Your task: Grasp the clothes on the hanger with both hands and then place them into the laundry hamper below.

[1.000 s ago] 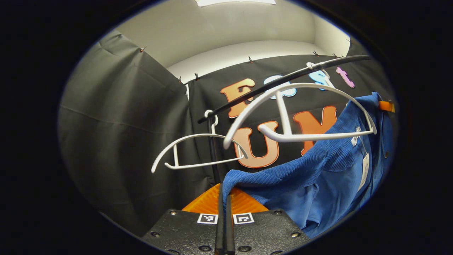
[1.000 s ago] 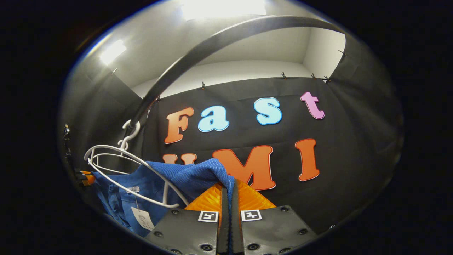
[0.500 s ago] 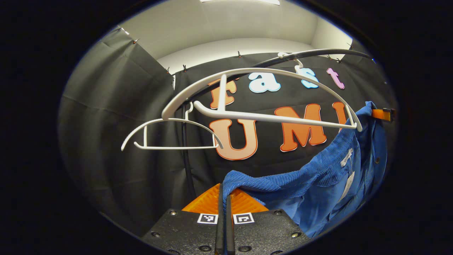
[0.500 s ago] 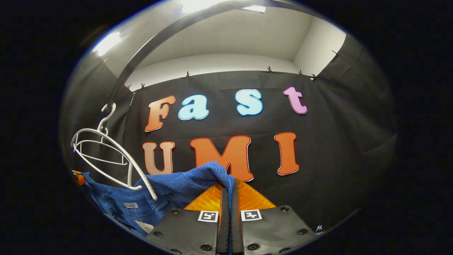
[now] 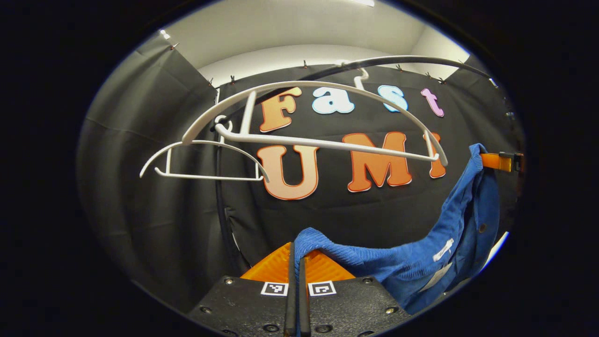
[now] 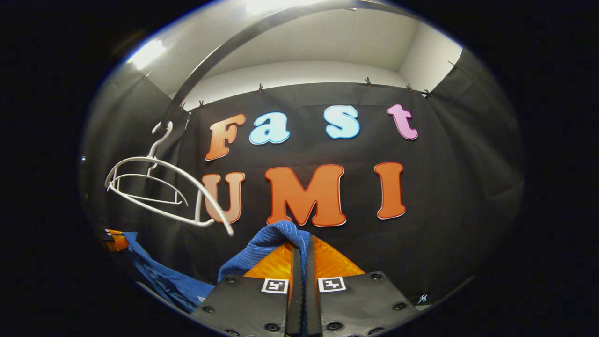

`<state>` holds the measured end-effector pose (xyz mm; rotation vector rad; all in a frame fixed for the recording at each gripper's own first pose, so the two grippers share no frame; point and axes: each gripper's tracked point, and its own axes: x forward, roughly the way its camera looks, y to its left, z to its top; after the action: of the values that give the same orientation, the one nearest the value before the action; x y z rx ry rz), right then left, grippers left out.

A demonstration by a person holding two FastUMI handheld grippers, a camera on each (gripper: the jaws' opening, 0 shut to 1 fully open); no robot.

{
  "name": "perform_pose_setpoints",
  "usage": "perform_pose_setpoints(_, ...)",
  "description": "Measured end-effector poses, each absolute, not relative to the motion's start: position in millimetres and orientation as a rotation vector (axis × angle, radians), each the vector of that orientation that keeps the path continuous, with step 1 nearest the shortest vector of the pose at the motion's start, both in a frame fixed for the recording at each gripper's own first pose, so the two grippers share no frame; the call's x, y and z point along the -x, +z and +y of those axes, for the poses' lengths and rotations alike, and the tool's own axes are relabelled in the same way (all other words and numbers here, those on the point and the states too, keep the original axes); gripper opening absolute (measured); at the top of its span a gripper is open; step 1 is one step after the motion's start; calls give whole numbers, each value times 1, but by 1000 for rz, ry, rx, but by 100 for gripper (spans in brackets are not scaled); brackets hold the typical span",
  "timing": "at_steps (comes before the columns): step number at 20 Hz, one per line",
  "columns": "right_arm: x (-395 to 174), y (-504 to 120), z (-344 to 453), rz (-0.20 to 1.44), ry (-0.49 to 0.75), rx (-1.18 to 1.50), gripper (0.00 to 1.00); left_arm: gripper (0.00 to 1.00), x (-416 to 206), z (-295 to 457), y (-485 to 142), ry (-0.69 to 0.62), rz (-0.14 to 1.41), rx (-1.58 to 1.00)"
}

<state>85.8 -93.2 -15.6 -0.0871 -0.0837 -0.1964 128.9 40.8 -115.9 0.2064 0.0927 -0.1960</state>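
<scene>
A blue corduroy shirt (image 5: 412, 262) hangs stretched between both grippers, clear of the hangers. My left gripper (image 5: 295, 252) is shut on one corner of it at the bottom of the left gripper view. The shirt's other end rises at the right to the far gripper's orange fingers (image 5: 498, 161). In the right gripper view my right gripper (image 6: 302, 248) is shut on the shirt's ribbed edge (image 6: 271, 238), and the cloth (image 6: 159, 278) trails down left. Two bare white hangers (image 5: 309, 140) hang from a black rail (image 5: 398, 61) above the shirt; the hangers (image 6: 159, 187) appear at the left in the right gripper view.
The black rail (image 6: 224, 47) curves overhead. A black upright pole (image 5: 222, 206) stands behind the left hanger (image 5: 196, 161). Black cloth walls close in the back and both sides, with a white wall above them.
The shirt has come off the near hanger and dropped lower with both grippers. The bare hanger now sits higher and swung back toward the rail.
</scene>
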Motion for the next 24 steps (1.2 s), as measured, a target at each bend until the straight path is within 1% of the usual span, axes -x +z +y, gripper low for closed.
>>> perform_pose_setpoints(7, -89, -116, -17, 144, 17, 60, 10, 2, -105, -19, -182, -309, 254, -58)
perform_pose_setpoints(10, -92, -173, 1, 282, 60, 3, 10, 3, -93, -41, -223, -340, 355, -2)
perform_pose_setpoints(14, -79, -265, 10, 479, 64, -65, 10, 2, -67, -61, -298, -342, 558, 127)
perform_pose_setpoints(16, -70, -315, 13, 602, 59, -95, 10, 3, -48, -57, -338, -329, 659, 123)
perform_pose_setpoints(20, -48, -415, 13, 865, 10, -137, 10, 4, 2, -45, -430, -287, 952, 107)
perform_pose_setpoints(21, -43, -436, 12, 919, -2, -141, 11, 4, 13, -43, -445, -267, 1006, 103)
perform_pose_setpoints(22, -42, -453, 13, 962, -13, -141, 11, 6, 23, -40, -457, -248, 1046, 103)
perform_pose_setpoints(24, -38, -470, 18, 1028, -36, -126, 11, 7, 35, -48, -466, -232, 1097, 109)
